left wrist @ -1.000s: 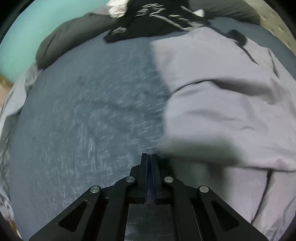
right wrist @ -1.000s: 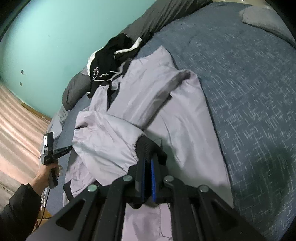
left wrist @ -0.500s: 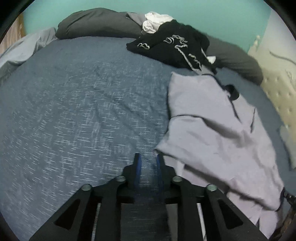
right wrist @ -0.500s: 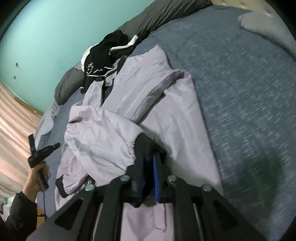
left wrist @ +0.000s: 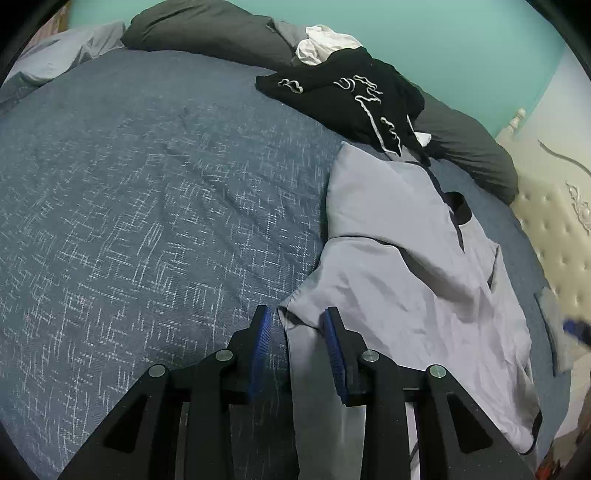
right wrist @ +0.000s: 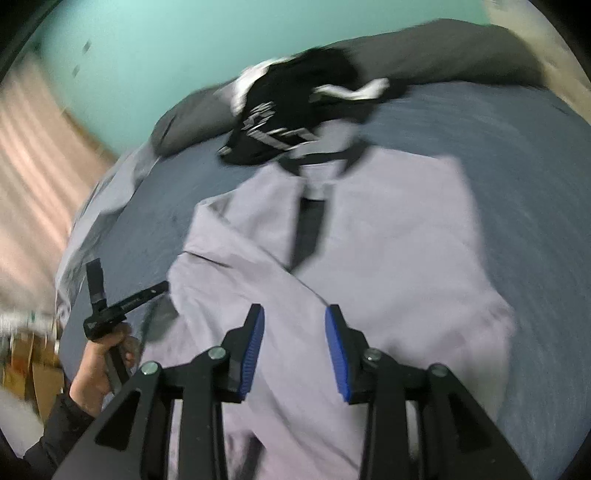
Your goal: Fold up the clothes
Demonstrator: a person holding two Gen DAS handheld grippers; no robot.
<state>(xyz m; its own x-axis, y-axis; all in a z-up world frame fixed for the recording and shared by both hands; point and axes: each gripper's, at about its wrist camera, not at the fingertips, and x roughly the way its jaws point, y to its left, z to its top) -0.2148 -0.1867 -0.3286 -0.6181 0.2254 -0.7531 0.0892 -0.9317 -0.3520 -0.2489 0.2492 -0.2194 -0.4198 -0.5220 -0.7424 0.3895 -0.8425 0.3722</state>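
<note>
Your left gripper (left wrist: 297,317): jaws just opened, jacket (left wrist: 413,266) edge loose between them. Your right gripper (right wrist: 293,317): just opened, empty above the jacket on the bed (left wrist: 147,184).

Both wrist views angled down, sharing lilac jacket (left wrist: 417,280), bed (left wrist: 147,192)

We see a pale lavender-grey jacket (left wrist: 417,280) with dark trim at centre right, a blue bedspread (left wrist: 147,206) flecked with white crosshatch at left, a black garment (left wrist: 354,99) with white wavy lines at top, grey pillows (left wrist: 207,33), and a turquoise wall (left wrist: 461,40).
</note>
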